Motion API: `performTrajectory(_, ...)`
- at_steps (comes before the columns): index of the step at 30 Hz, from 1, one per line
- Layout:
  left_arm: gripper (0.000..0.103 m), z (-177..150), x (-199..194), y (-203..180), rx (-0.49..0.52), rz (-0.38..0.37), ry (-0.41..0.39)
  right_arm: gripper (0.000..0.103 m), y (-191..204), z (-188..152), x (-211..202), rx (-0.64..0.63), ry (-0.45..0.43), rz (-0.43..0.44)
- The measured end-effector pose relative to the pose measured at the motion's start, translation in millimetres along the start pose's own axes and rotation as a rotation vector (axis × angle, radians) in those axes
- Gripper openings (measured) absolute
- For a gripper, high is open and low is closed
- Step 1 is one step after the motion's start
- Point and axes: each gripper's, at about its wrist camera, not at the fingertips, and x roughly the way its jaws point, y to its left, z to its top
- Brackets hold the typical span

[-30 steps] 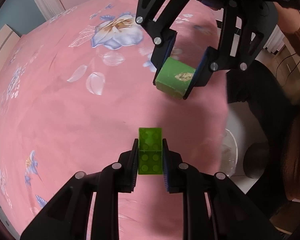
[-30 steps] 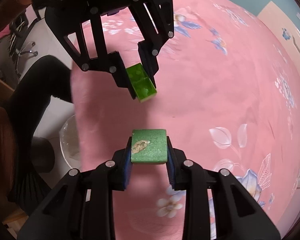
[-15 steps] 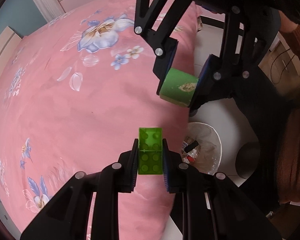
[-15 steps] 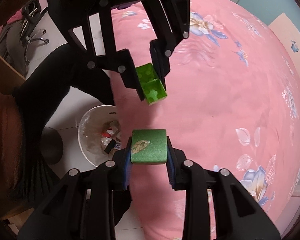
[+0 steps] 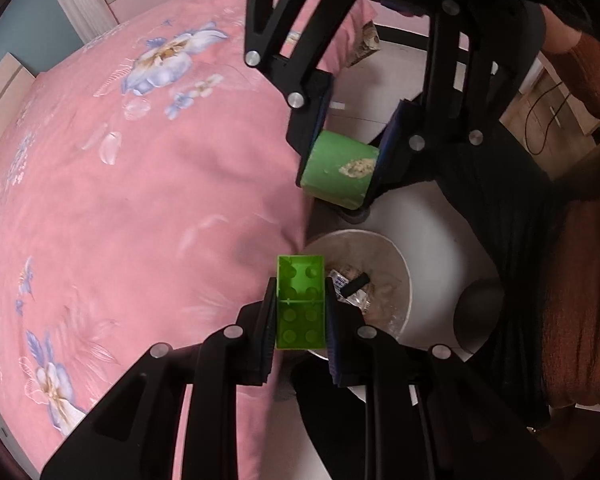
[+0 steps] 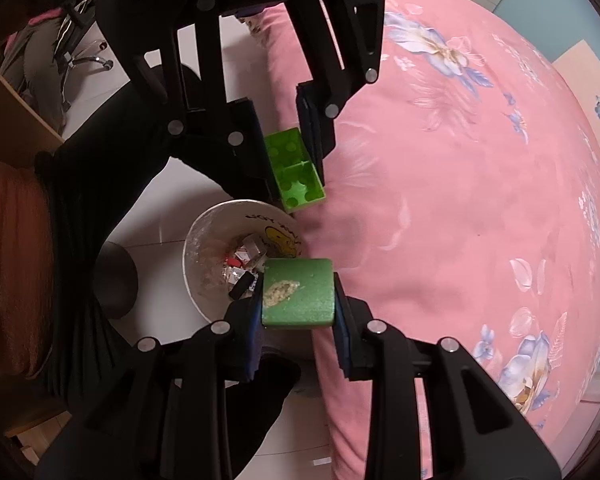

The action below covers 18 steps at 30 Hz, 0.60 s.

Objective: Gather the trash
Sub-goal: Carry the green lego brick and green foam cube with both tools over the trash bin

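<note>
My left gripper [image 5: 300, 300] is shut on a bright green toy brick [image 5: 300, 304], hollow side up, at the edge of the pink bed. Just right of it, on the floor, stands a white trash bin [image 5: 400, 264] holding wrappers and scraps. My right gripper [image 6: 298, 296] is shut on a darker green block [image 6: 298, 294] with a pale scuffed patch, partly over the bin's rim [image 6: 192, 248]. In the left wrist view that block [image 5: 340, 168] hangs above the bin, clamped by the right gripper [image 5: 348, 140]. The right wrist view shows the brick [image 6: 294, 168] in the left gripper [image 6: 288, 152].
A pink bedspread [image 5: 140, 200] with blue flowers fills one side of each view. White tiled floor [image 6: 156, 216] lies beside the bed. A person's black trouser leg [image 5: 520, 240] and rust sleeve [image 5: 596, 76] are close to the bin. An office chair base [image 6: 76, 56] stands farther off.
Both grippers have carried their green pieces from over the bed to its edge. The trash bin has come into full view below them. Neither grip has changed.
</note>
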Motion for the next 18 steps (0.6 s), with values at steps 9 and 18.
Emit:
performTrajectory(9, 0.024, -21.0, 24.5, -25.9, -0.005, -0.048, 0.017, 0.031, 26.8, -2.6, 24.6, -0.026, 0.023, 0.029)
performTrajectory(18, 0.024, -29.0, 53.8, -37.5, -0.009, -0.095, 0.041, 0.031, 41.2, -7.1, 50.3, -0.025, 0.03, 0.065)
